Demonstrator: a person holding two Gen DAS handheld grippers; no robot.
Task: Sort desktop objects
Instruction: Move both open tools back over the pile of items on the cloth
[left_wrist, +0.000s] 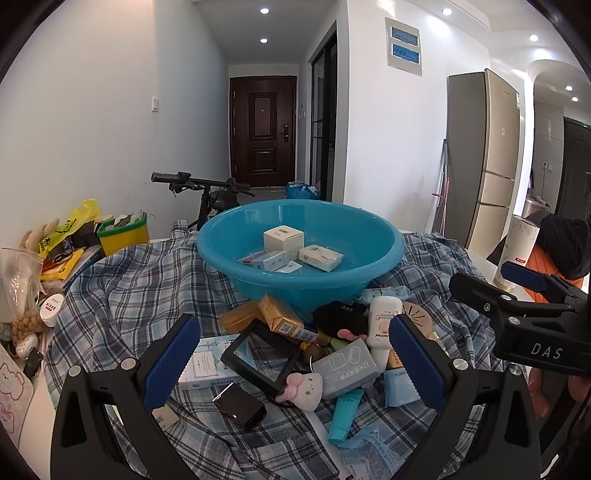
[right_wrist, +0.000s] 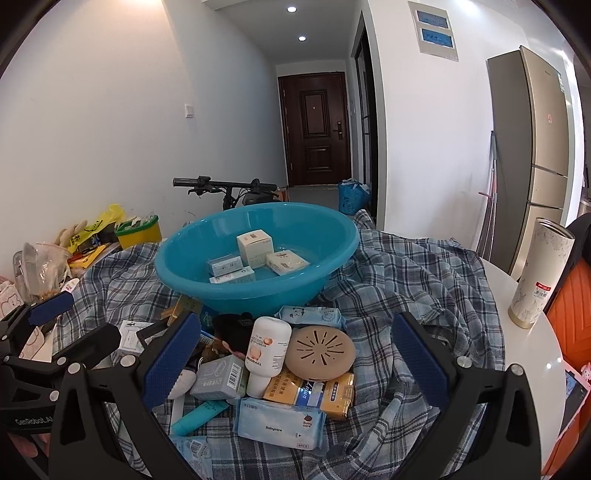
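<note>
Both claws, the left claw (left_wrist: 291, 365) and the right claw (right_wrist: 295, 363), stand open and empty over the pile just before the blue basin (right_wrist: 192, 258), where the white lotion bottle (right_wrist: 267, 350) looks light, stiff and smooth, best taken across its middle.

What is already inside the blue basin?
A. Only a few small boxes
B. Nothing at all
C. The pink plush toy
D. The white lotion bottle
A: the blue basin holds only a few small boxes, while the white lotion bottle and the pink plush toy lie in the pile on the plaid cloth in front of it.
</note>
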